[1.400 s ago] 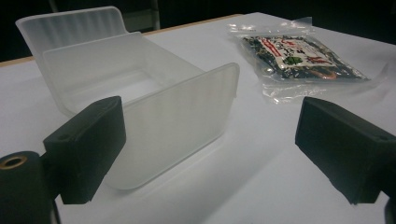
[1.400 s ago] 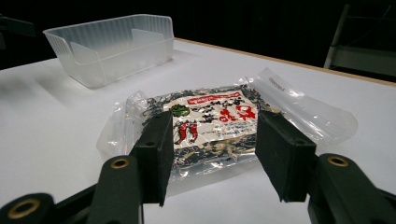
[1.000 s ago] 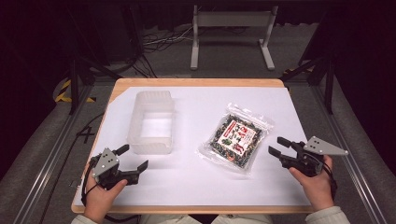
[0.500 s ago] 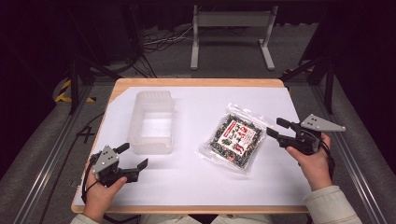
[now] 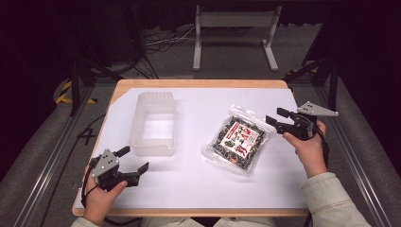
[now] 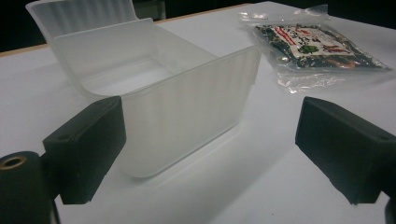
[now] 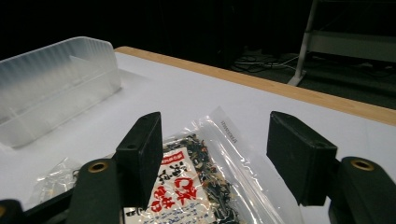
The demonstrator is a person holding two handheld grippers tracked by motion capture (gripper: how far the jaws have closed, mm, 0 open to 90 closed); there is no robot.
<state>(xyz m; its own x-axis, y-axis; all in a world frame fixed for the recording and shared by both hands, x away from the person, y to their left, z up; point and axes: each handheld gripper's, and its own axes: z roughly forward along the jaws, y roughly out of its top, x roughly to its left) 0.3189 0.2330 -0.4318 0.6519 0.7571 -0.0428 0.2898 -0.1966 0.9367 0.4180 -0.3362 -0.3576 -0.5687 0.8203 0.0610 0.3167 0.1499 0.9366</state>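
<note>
Two grippers are in my hands, and both stand spread with nothing between their jaws. My left gripper hangs low over the bench near its front left corner, just short of the near end wall of the translucent plastic tub; in the left gripper view that ribbed wall sits between my jaws but farther off, touching neither. The tub lies lengthwise on the left half of the white bench top, open side up, with nothing showing inside it. To the right of it, well apart, the clear packet of dark mixed bits with a red and white label lies flat and askew, closer to the right edge than to the middle. My right gripper is at the packet's far right corner, by the bench's right edge; in the right gripper view the packet lies below and between the wide jaws.
</note>
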